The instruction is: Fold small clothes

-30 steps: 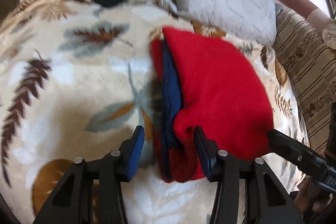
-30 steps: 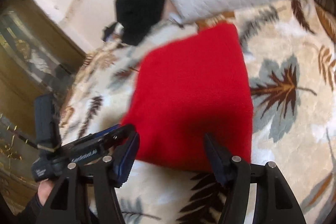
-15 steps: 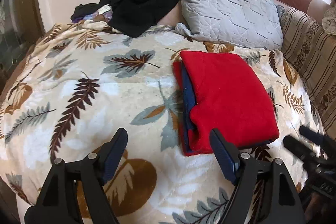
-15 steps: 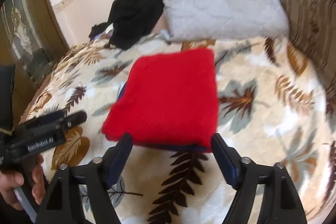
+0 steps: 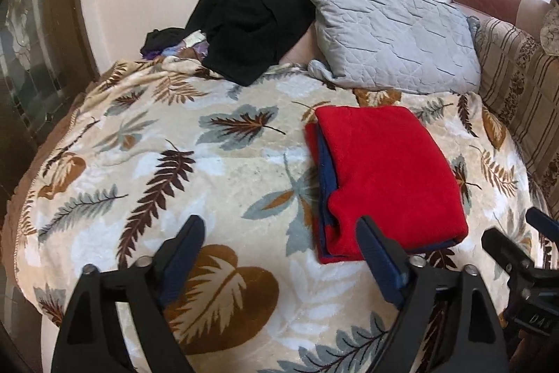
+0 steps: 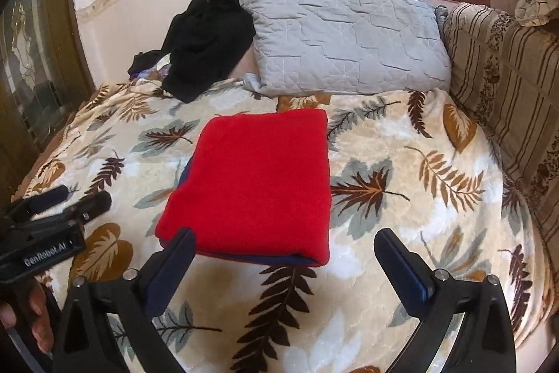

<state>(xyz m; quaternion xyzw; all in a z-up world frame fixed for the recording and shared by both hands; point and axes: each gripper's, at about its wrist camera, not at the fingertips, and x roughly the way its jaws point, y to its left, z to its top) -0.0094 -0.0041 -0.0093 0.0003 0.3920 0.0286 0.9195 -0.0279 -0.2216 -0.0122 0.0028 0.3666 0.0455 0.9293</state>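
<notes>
A red garment with a blue lining [image 5: 387, 173] lies folded into a flat rectangle on the leaf-patterned blanket [image 5: 195, 170]. It also shows in the right wrist view [image 6: 258, 184]. My left gripper [image 5: 281, 231] is open and empty, held above the blanket near the fold's near left corner. My right gripper [image 6: 283, 245] is open and empty, held back from the fold's near edge. Neither gripper touches the cloth. The right gripper's fingers [image 5: 506, 254] show at the right edge of the left wrist view, and the left gripper [image 6: 59, 201] shows at the left of the right wrist view.
A grey quilted pillow [image 5: 391, 34] and a heap of black clothes [image 5: 251, 20] lie at the bed's far side against the wall. A striped cushion [image 6: 506, 76] borders the right side. A dark wooden door [image 6: 31, 65] stands at the left.
Both grippers have opened wide, let go of the red garment and pulled back and up from it. The garment stays folded on the blanket.
</notes>
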